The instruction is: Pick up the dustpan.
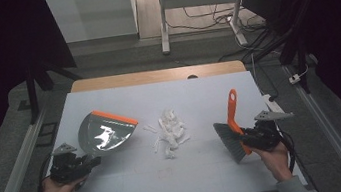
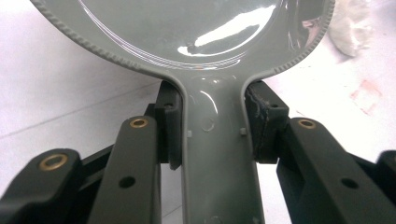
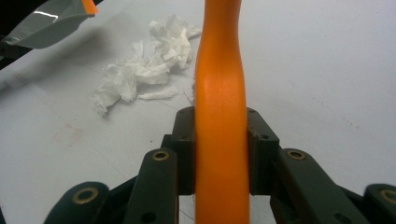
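A grey dustpan [image 1: 104,134] with an orange front lip is held at the table's left, tilted up. My left gripper [image 1: 93,162] is shut on its grey handle [image 2: 217,154], with both pads pressed against the handle's sides. At the right, my right gripper [image 1: 243,138] is shut on the orange handle [image 3: 220,116] of a small brush [image 1: 230,140] with grey bristles; the handle points away from me. A heap of crumpled white paper scraps [image 1: 169,130] lies on the table between the two tools, also seen as paper scraps [image 3: 144,70] from the right gripper.
The white table top [image 1: 135,181] ends in a wooden strip [image 1: 155,76] at the far side. Metal rails run along both sides. A desk frame and cables [image 1: 213,19] stand on the floor beyond.
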`<action>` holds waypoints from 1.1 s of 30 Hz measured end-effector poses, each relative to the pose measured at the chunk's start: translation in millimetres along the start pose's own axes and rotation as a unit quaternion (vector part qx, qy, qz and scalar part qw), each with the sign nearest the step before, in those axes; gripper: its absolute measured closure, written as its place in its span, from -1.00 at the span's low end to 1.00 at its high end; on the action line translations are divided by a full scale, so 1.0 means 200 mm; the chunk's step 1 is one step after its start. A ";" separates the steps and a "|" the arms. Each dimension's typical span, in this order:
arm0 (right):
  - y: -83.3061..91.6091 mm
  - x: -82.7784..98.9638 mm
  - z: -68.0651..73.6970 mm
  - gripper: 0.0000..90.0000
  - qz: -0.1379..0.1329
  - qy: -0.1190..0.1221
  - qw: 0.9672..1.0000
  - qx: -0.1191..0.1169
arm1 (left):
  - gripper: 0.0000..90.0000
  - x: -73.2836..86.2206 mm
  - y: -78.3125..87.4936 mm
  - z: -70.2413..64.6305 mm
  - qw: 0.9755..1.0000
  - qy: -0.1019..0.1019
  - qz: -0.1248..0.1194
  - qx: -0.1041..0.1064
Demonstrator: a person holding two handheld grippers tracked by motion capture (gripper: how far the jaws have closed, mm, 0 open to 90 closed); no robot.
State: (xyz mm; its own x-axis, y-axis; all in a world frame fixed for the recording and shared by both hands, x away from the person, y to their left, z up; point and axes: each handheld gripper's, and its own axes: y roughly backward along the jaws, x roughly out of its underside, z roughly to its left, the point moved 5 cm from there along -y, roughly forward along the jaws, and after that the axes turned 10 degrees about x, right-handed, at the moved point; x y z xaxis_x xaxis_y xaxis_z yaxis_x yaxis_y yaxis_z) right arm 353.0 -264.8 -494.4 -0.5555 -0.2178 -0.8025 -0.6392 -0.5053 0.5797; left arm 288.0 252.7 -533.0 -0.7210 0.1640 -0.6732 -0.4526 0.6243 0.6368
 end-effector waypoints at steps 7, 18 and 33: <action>0.00 0.00 0.00 0.56 -0.001 0.000 1.000 0.000 | 0.38 -0.02 0.04 -0.03 1.000 -0.025 -0.004 0.008; 0.01 -0.01 0.00 0.56 -0.005 0.001 1.000 0.001 | 0.38 -0.03 0.05 -0.08 0.998 -0.055 0.008 0.026; 0.02 -0.02 0.00 0.56 -0.013 0.000 1.000 0.000 | 0.38 -0.03 0.07 -0.19 0.990 -0.118 0.032 0.070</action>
State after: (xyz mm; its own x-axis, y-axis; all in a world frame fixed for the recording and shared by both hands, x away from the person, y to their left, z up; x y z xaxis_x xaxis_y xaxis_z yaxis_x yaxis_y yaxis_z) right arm 351.4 -265.6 -488.4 -0.5389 -0.2040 -0.8173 -0.6538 -0.5105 0.5585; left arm 266.2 230.9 -505.4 -0.5959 0.3694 -0.7130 -0.3217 0.7037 0.6335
